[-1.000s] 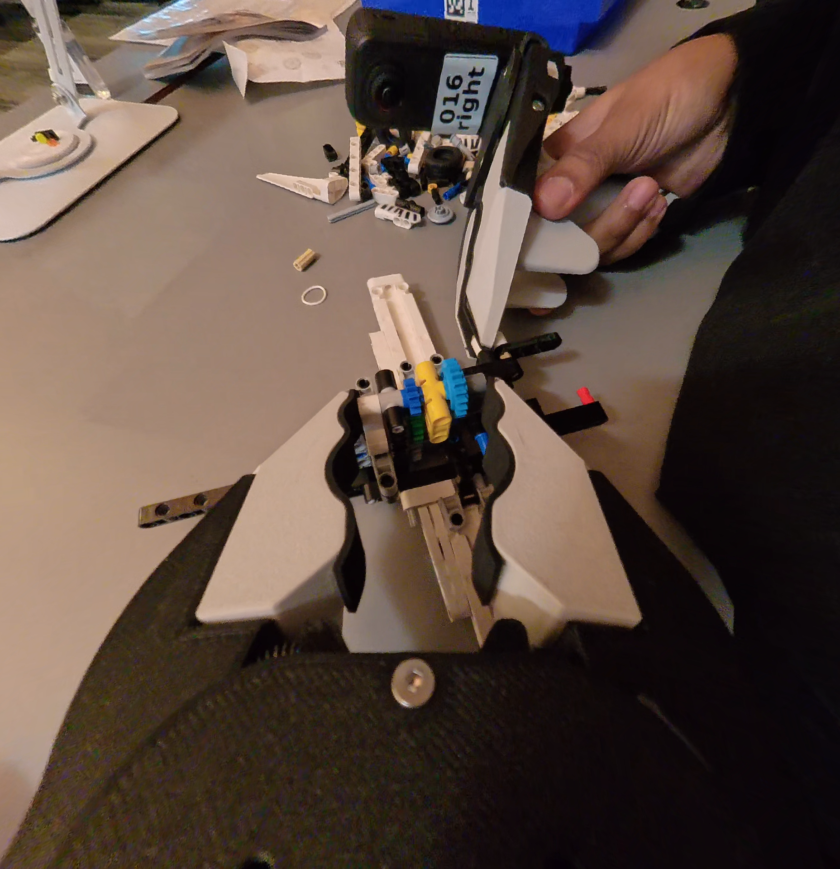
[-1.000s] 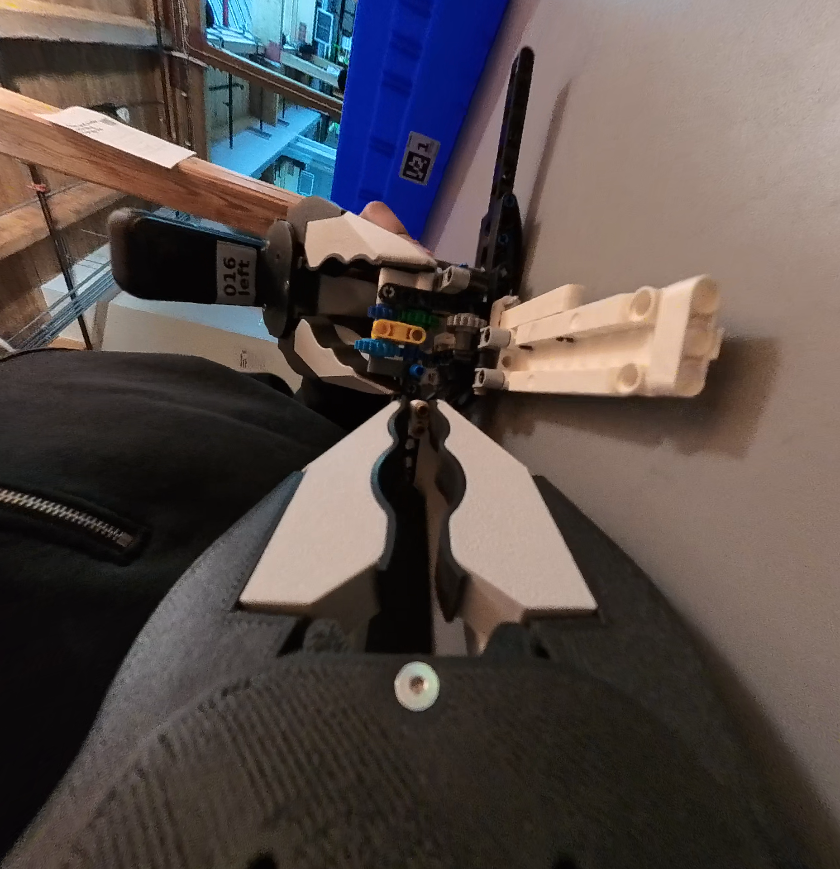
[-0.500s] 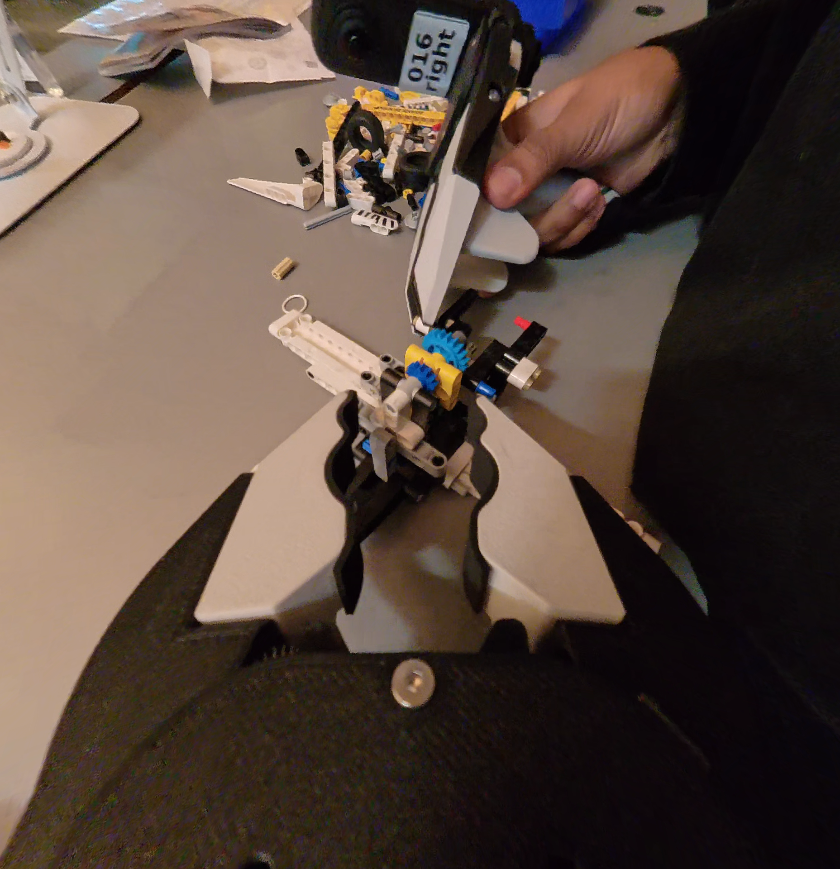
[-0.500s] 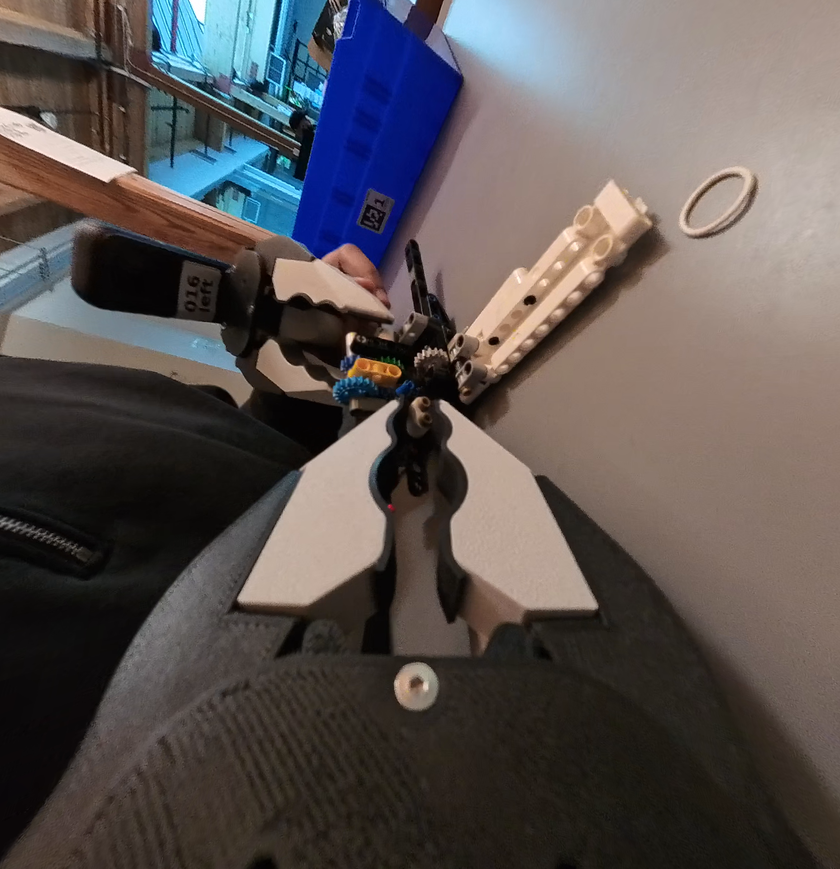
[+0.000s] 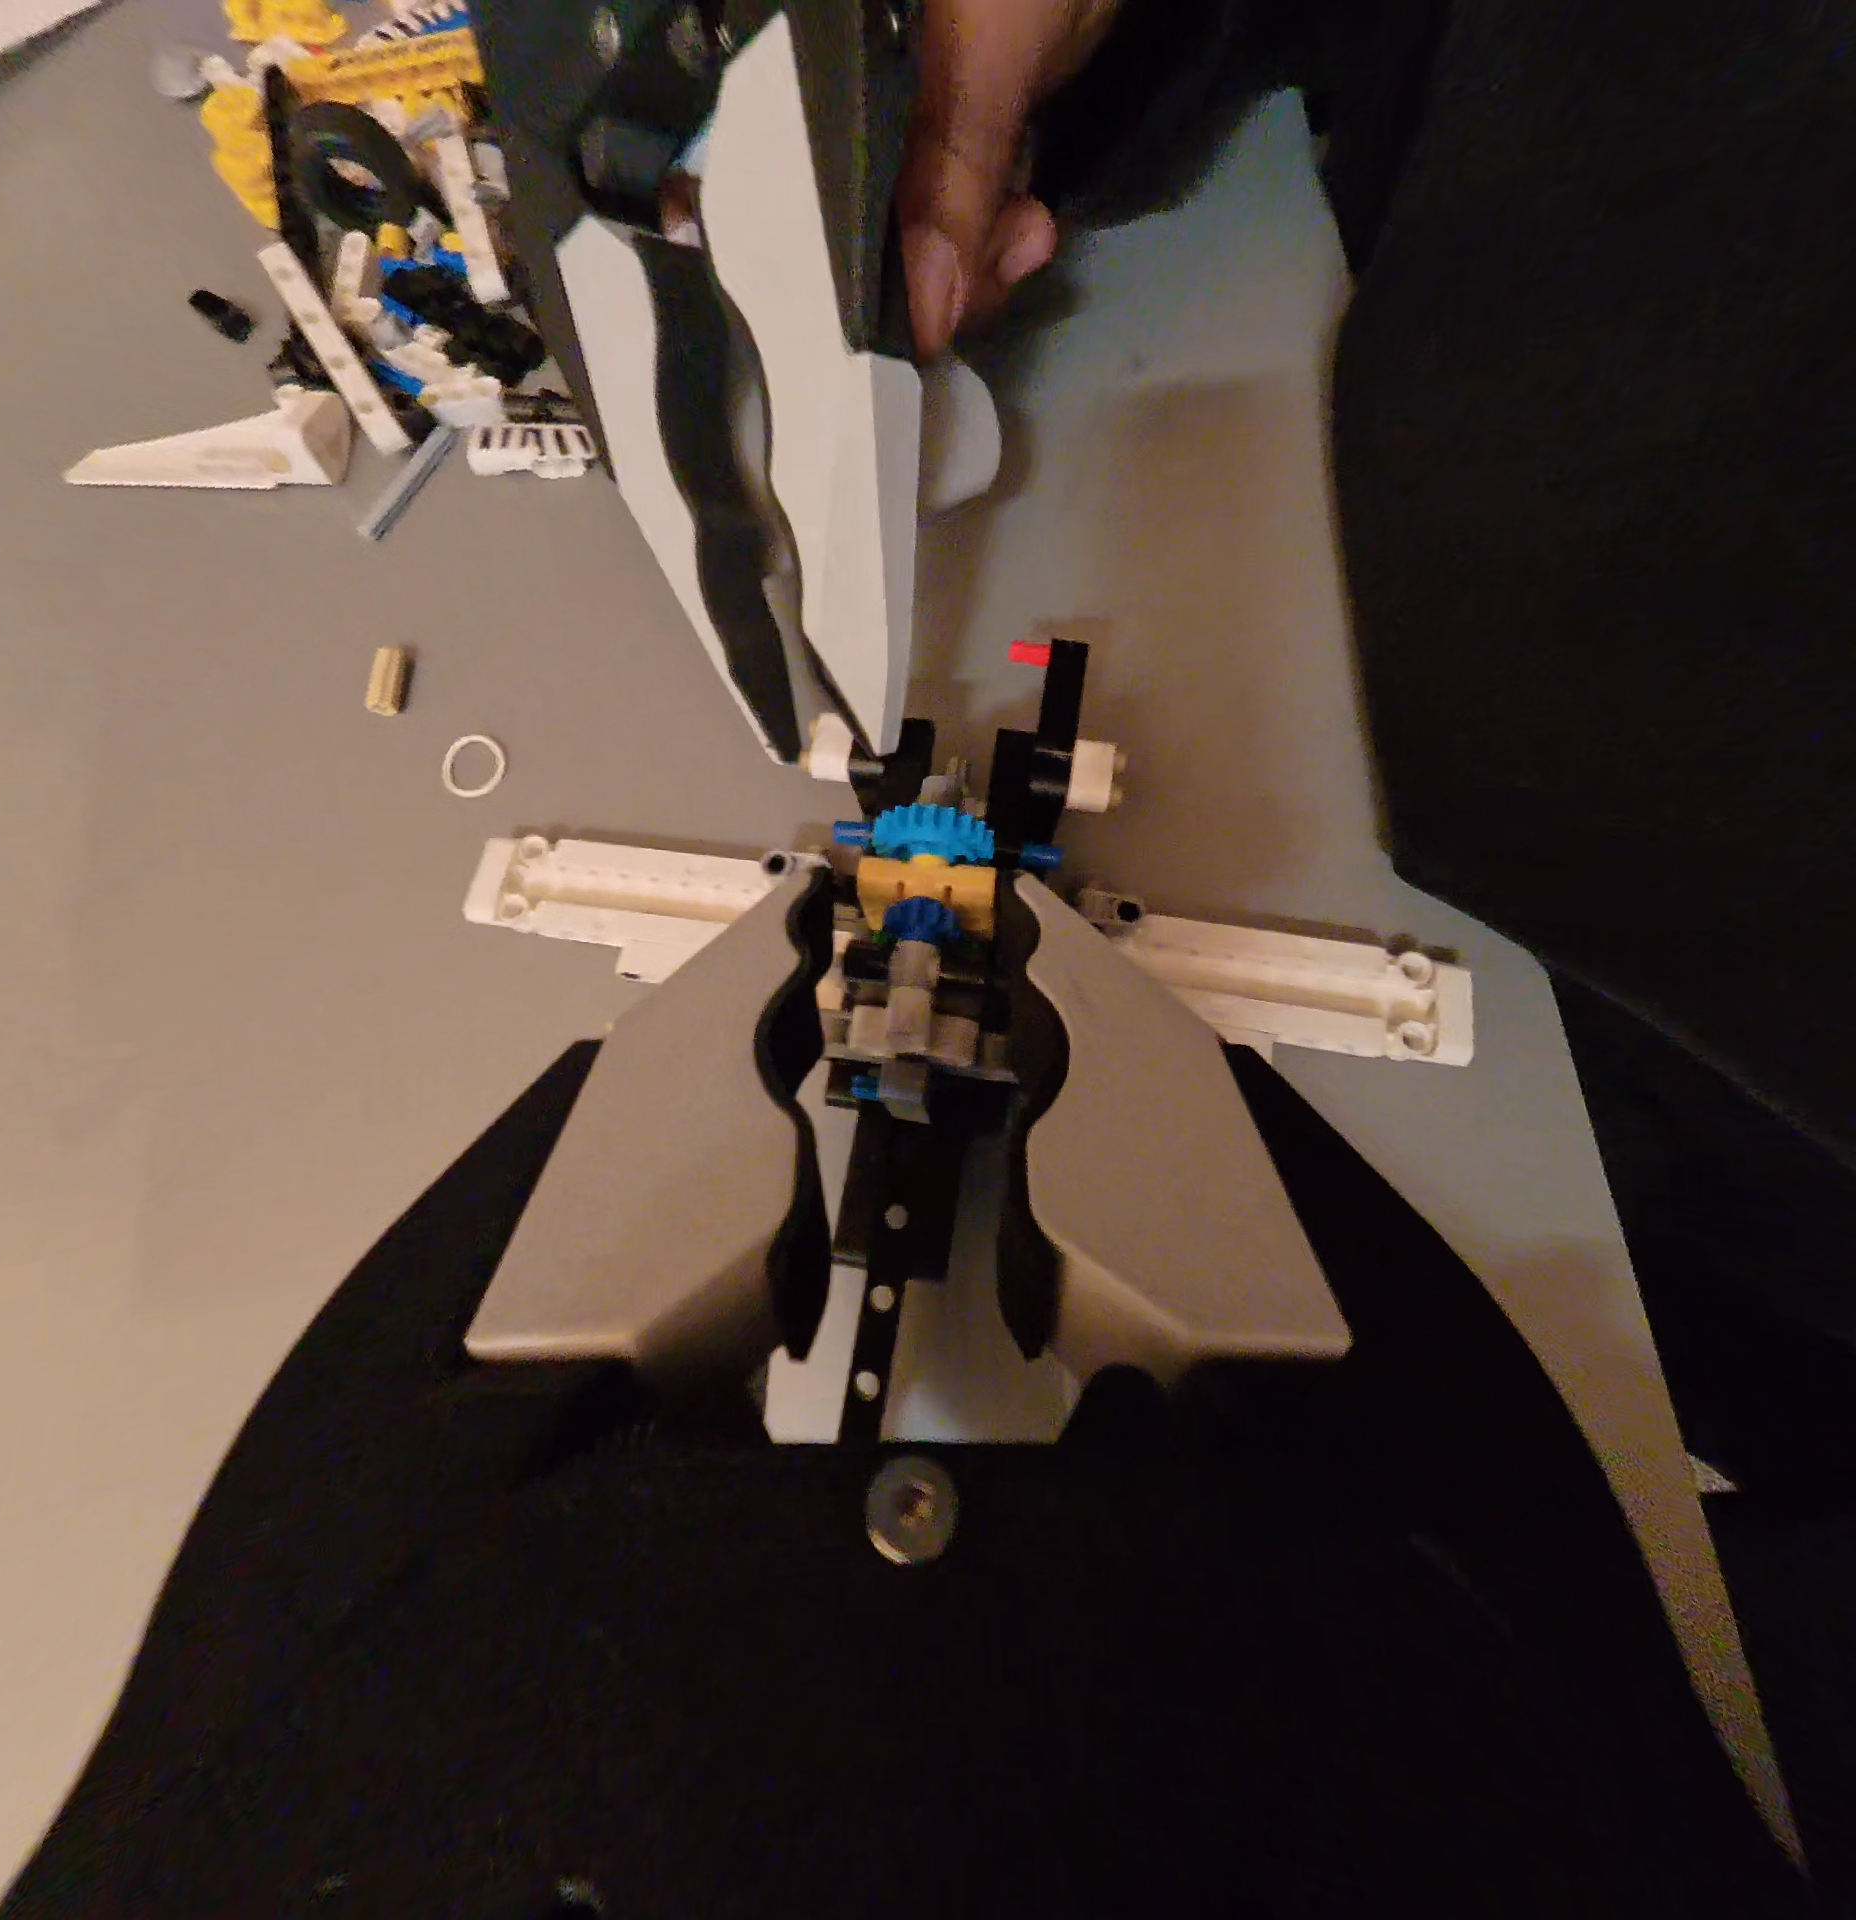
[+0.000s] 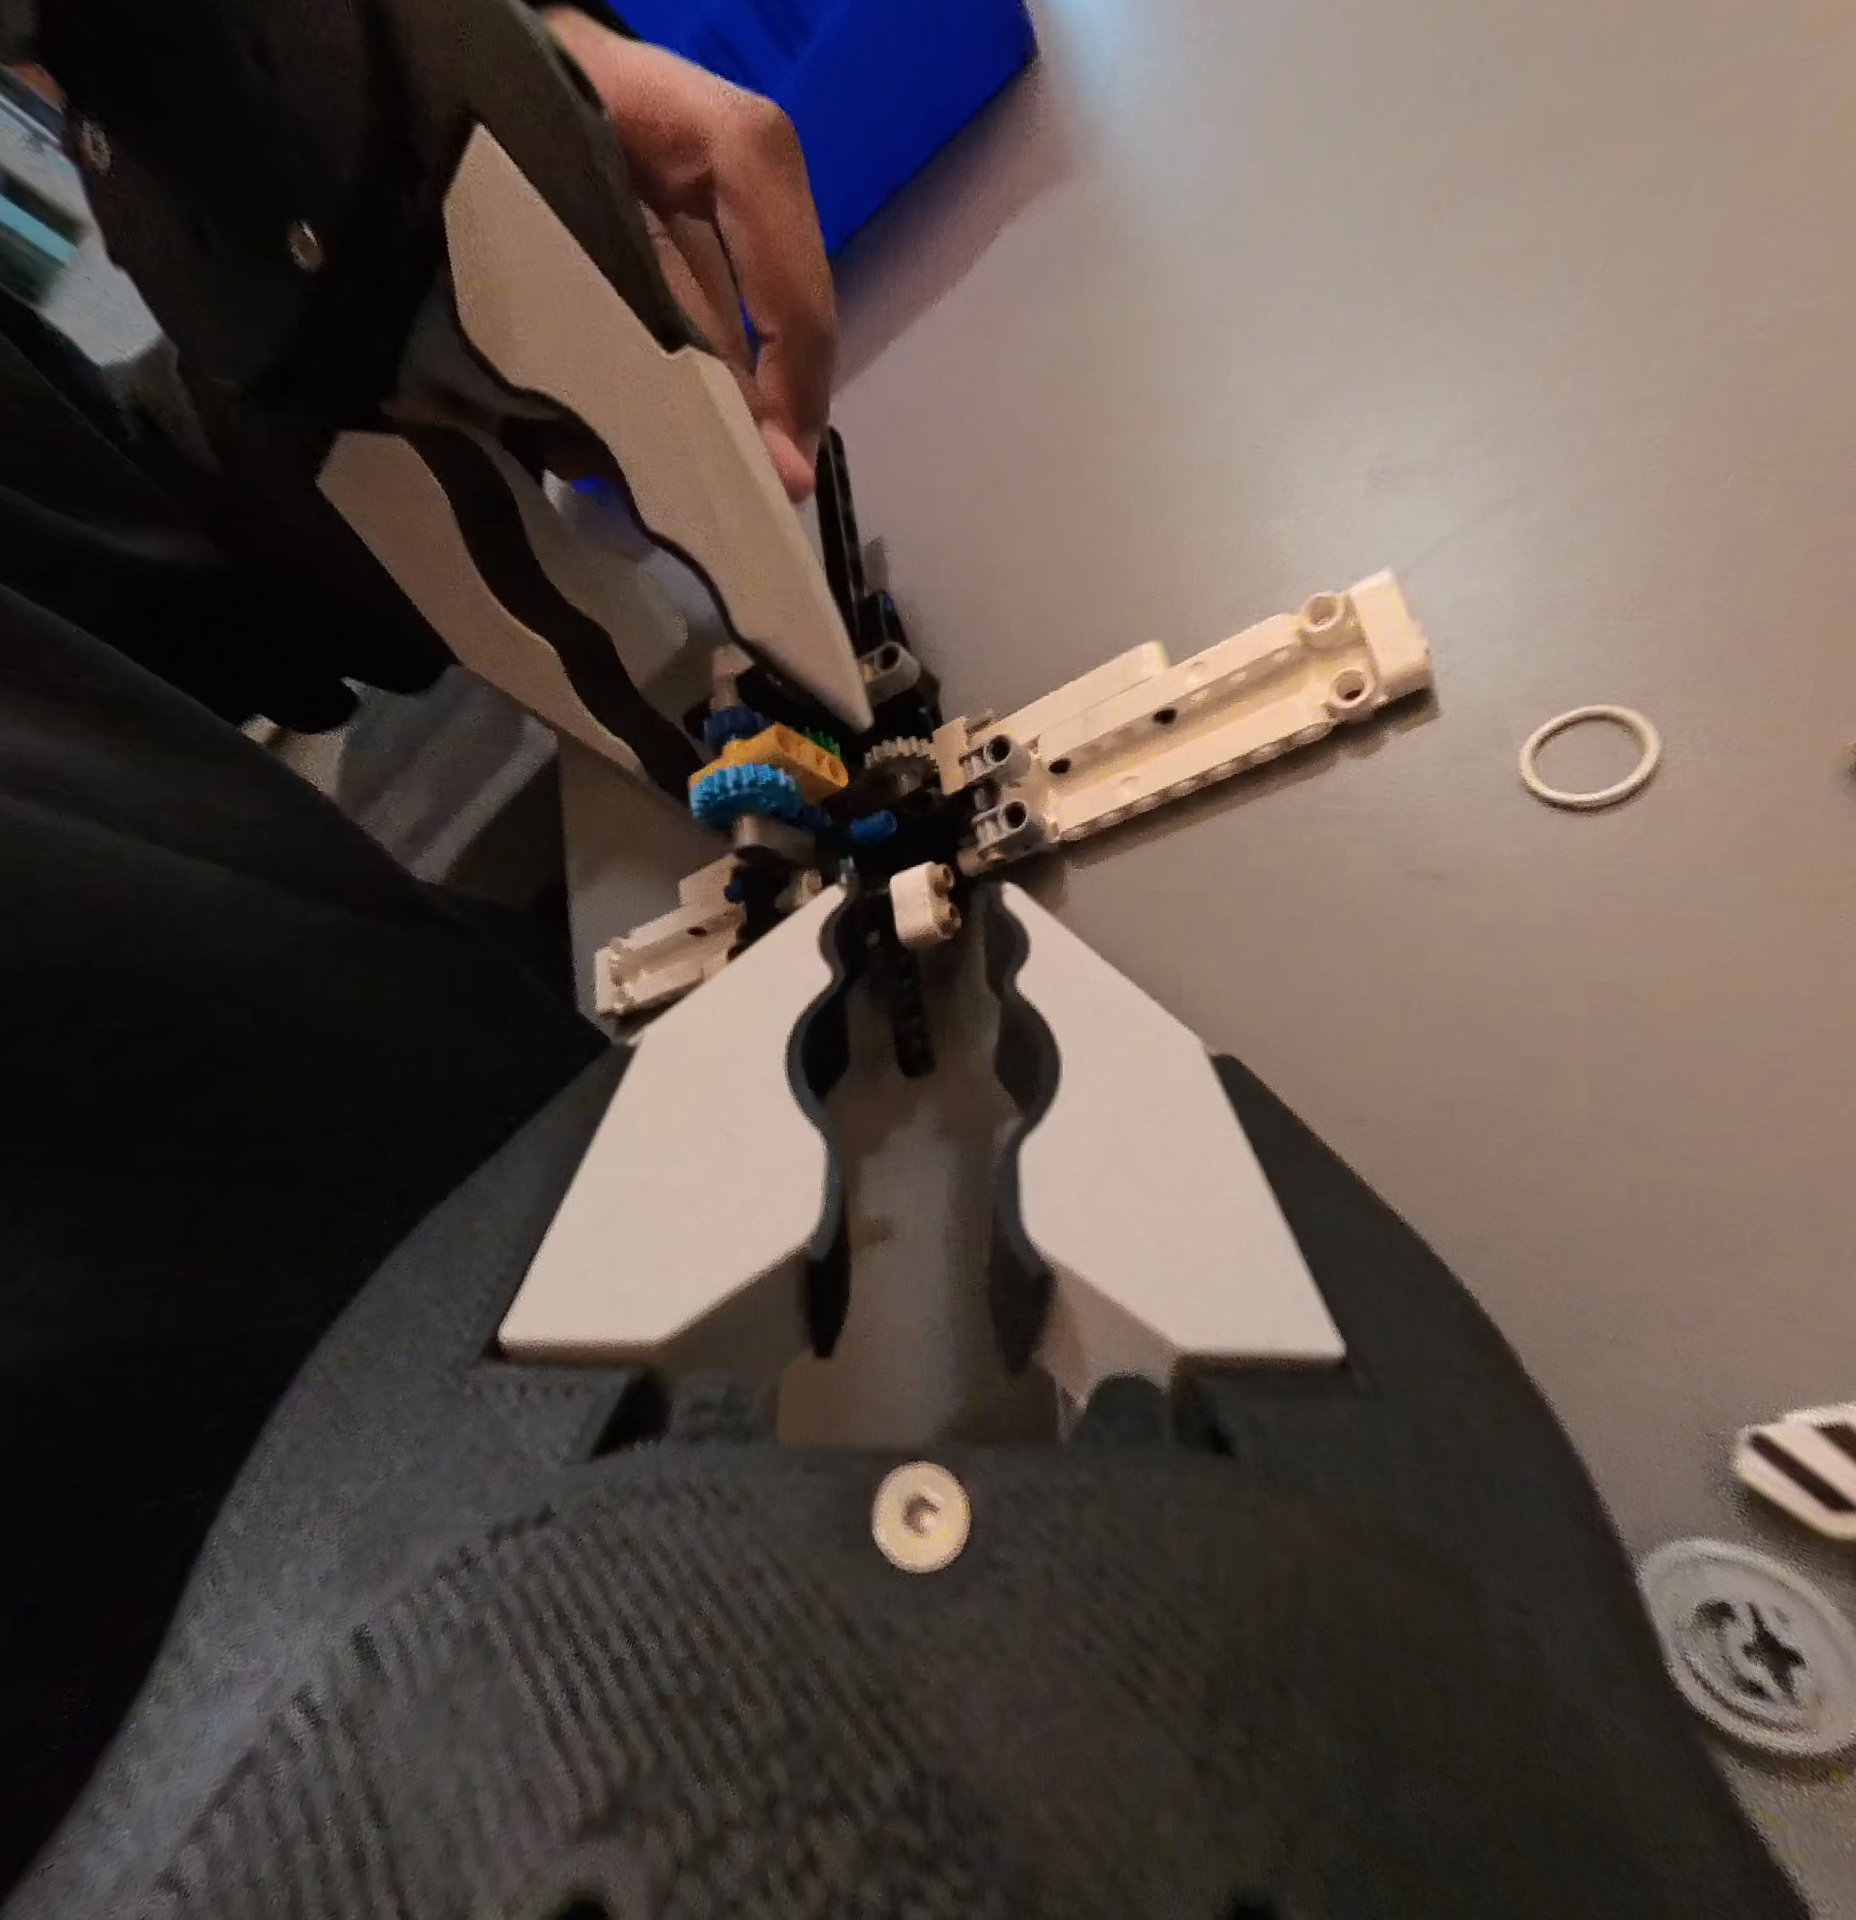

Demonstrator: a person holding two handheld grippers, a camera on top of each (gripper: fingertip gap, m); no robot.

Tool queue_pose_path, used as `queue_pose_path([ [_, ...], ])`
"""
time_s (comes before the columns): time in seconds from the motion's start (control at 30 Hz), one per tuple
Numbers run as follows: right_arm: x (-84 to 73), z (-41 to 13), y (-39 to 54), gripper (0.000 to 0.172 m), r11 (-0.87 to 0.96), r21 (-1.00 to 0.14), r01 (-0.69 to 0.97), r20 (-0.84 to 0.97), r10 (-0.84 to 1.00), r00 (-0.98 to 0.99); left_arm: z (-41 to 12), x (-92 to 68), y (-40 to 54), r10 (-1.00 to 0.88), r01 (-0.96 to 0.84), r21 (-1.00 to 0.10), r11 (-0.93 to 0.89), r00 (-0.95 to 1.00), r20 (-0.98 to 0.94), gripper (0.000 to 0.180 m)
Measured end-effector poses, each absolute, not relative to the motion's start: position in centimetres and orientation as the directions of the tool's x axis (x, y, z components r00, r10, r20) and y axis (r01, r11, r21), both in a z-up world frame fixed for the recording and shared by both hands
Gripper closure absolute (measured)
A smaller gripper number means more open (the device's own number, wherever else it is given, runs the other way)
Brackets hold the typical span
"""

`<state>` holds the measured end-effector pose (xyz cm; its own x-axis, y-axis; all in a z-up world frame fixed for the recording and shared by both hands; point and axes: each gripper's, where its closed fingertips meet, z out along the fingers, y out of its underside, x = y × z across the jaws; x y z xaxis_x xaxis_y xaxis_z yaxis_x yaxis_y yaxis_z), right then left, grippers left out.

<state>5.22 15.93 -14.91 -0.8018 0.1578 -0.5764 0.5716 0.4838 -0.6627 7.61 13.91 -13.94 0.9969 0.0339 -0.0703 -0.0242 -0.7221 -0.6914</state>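
Swung round since a moment ago, the brick model [image 5: 929, 883] now lies with its two white beams [image 5: 633, 899] stretched left and right across the bench [image 5: 176, 935], where earlier one beam pointed off to the far left; my left tongs [image 5: 908, 904] have drawn narrower meanwhile, and my right tongs [image 6: 919, 914] have parted. The model rests on the bench right in front of me, between the two tools; at its middle sit a blue gear [image 5: 929, 831] and a yellow block [image 5: 929, 883], with a black arm [image 5: 1059, 707] carrying a red pin standing up at the far side. My left tongs are narrow and clamped on that geared core, a pad pressed to each dark flank; a long black beam [image 5: 893, 1226] of the model runs back between the fingers. My right tongs come in from the far side, held in a hand [image 5: 965, 208]; their tips stand slightly apart around a small white connector [image 6: 924, 902] and a black toothed strip [image 6: 903, 997], and I see a gap beside the connector, so I judge they grip nothing. Just beyond the left beam lie a pale ring [image 5: 474, 765] and a tan bush [image 5: 388, 680]; farther off to the far left is a heap of loose pieces [image 5: 384, 260] with a white wing panel [image 5: 207, 457] at its near edge; a blue bin [image 6: 851, 114] stands at the far end of the bench.
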Motion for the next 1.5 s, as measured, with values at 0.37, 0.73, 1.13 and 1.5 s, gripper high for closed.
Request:
queue_pose_path([
  [0.37,5.9,-14.7,15.9,0.156,0.445,-0.665,0.6,-0.625,0.108,-0.773,-15.6,8.5,14.1,0.027,-0.022,-0.659,-0.752,0.998,-0.063,0.155],
  [0.73,5.8,-15.2,16.0,0.146,0.507,-0.624,0.594,-0.648,0.088,-0.756,-15.6,8.8,14.2,0.01,-0.045,-0.678,-0.733,0.997,-0.076,0.154],
  [1.13,7.4,-14.9,15.5,0.154,0.519,-0.444,0.73,-0.855,-0.001,-0.519,-15.5,9.2,14.4,-0.022,-0.064,-0.699,-0.712,0.997,-0.07,0.155],
  [1.5,6.3,-14.9,15.0,0.165,0.38,-0.314,0.87,-0.934,0.042,-0.355,-15.6,9.2,14.4,-0.023,-0.081,-0.696,-0.713,0.995,-0.092,0.154],
])
